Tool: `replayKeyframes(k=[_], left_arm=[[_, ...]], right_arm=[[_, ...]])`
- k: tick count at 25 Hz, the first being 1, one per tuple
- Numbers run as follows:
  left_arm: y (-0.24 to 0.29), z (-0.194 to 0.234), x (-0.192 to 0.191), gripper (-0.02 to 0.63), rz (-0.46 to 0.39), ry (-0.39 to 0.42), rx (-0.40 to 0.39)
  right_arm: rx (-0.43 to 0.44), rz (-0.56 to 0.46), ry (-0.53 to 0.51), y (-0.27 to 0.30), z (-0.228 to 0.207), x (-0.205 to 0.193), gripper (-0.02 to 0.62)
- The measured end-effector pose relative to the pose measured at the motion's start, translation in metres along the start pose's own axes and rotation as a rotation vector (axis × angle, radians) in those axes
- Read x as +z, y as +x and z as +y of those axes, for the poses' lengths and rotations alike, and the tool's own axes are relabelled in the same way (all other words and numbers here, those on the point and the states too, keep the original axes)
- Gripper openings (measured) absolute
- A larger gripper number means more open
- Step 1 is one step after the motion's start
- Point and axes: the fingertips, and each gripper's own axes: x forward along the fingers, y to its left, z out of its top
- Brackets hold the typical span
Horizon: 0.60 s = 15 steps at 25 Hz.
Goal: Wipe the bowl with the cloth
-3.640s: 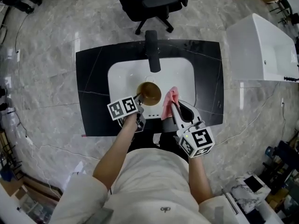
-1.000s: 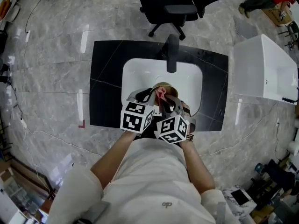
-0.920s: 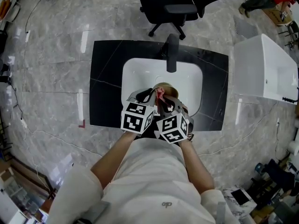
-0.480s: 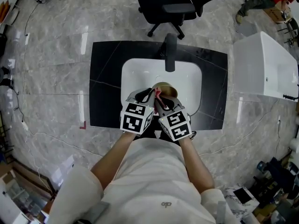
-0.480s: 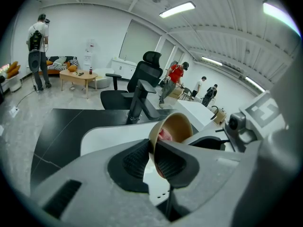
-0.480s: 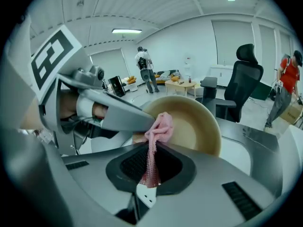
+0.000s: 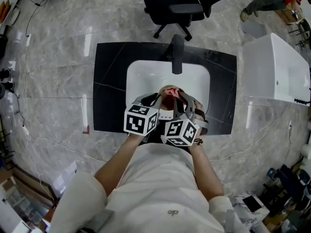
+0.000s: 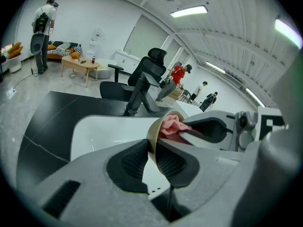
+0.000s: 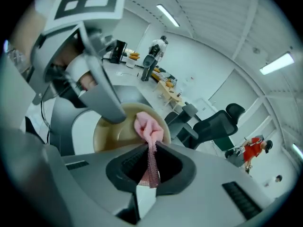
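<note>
A tan bowl (image 8: 152, 130) is held tilted over the white sink basin (image 7: 141, 76). My left gripper (image 8: 152, 155) is shut on its near rim, one pad inside and one outside; its jaws have just eased open slightly with the rim still between them. In the head view the left gripper (image 7: 154, 99) sits at the bowl's (image 7: 162, 89) left side. My right gripper (image 9: 150, 167) is shut on a pink cloth (image 9: 149, 126), whose bunched end lies inside the bowl (image 9: 111, 134). From above, the cloth (image 7: 170, 91) covers much of the bowl's opening, with the right gripper (image 7: 177, 98) just behind it.
A black faucet (image 7: 177, 55) stands at the basin's far edge. A black countertop (image 7: 109, 86) surrounds the basin. An office chair (image 7: 182, 8) stands beyond the counter and a white tub (image 7: 274, 72) to the right. People (image 8: 179, 74) are far off in the room.
My right gripper has turned and shifted a little to the right, carrying the cloth across the bowl's opening. The pink cloth shows more from above. The left gripper and bowl have hardly moved.
</note>
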Motion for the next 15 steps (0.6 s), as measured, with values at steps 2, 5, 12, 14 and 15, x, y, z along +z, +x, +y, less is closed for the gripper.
replayKeyframes(k=[2, 5, 12, 14, 15], left_arm=[[0.000, -0.003, -0.002, 0.046, 0.001, 0.007, -0.007], [0.000, -0.007, -0.004, 0.046, 0.003, 0.029, -0.005], [-0.002, -0.003, -0.007, 0.040, 0.022, 0.109, 0.028], [-0.002, -0.001, -0.009, 0.038, 0.030, 0.123, 0.032], [-0.002, -0.001, -0.010, 0.038, 0.032, 0.124, 0.031]], right_arm=[[-0.009, -0.029, 0.042, -0.002, -0.007, 0.009, 0.028], [0.005, -0.064, 0.043, -0.003, -0.006, 0.023, 0.028], [0.157, -0.114, -0.019, -0.003, 0.023, 0.041, 0.028], [0.199, -0.119, -0.018, -0.003, 0.031, 0.041, 0.028], [0.206, -0.120, -0.006, -0.003, 0.032, 0.040, 0.028]])
